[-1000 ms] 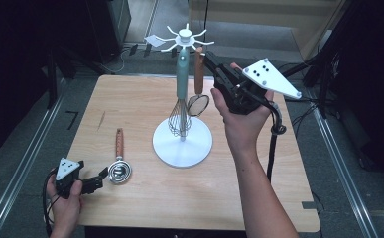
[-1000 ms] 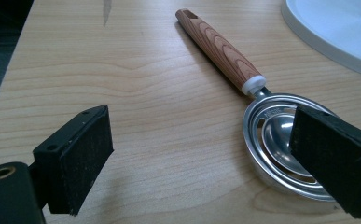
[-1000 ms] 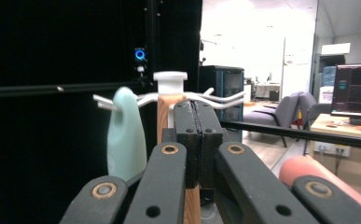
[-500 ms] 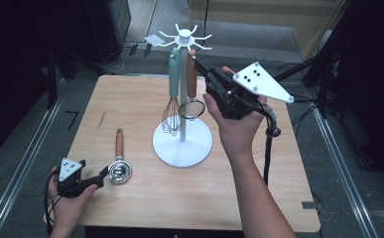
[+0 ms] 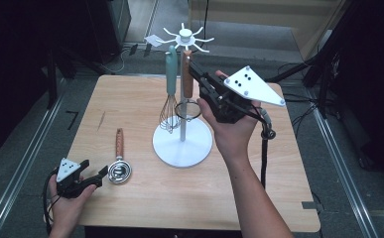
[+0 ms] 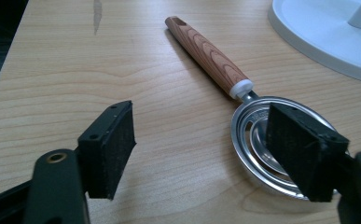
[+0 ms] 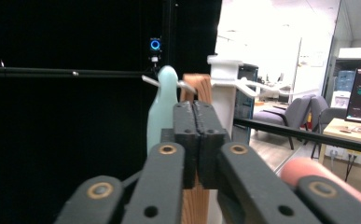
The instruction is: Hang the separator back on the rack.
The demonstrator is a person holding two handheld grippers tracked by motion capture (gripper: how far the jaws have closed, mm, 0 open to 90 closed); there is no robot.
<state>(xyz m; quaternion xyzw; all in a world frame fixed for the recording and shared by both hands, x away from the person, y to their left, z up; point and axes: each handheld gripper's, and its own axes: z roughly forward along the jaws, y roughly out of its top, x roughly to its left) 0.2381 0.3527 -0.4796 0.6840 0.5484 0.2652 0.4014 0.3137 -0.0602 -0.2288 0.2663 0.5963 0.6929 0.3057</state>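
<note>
Closing left tool (image 6: 201, 154) (nothing gripped) beside strainer (image 5: 119, 170) | right tool (image 5: 195, 71) shut, touching wooden handle (image 5: 186, 74)

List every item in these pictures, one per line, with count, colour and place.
table: one, light wood, under everything.
utensil stand: one, white, round base mid-table, hooks on top.
whisk: one, pale green handle, wire head, hanging on the stand's left side.
hanging utensil: one, wooden handle, metal ring below, hanging beside the whisk.
strainer: one, wooden handle, metal bowl, lying on the table left of the stand.
left gripper: one, black, jaws open and just been closing, one pad over the strainer's bowl.
right gripper: one, black, jaws together, at the hanging utensil's handle; whether it grips is unclear.
hands: two, one per gripper.
</note>
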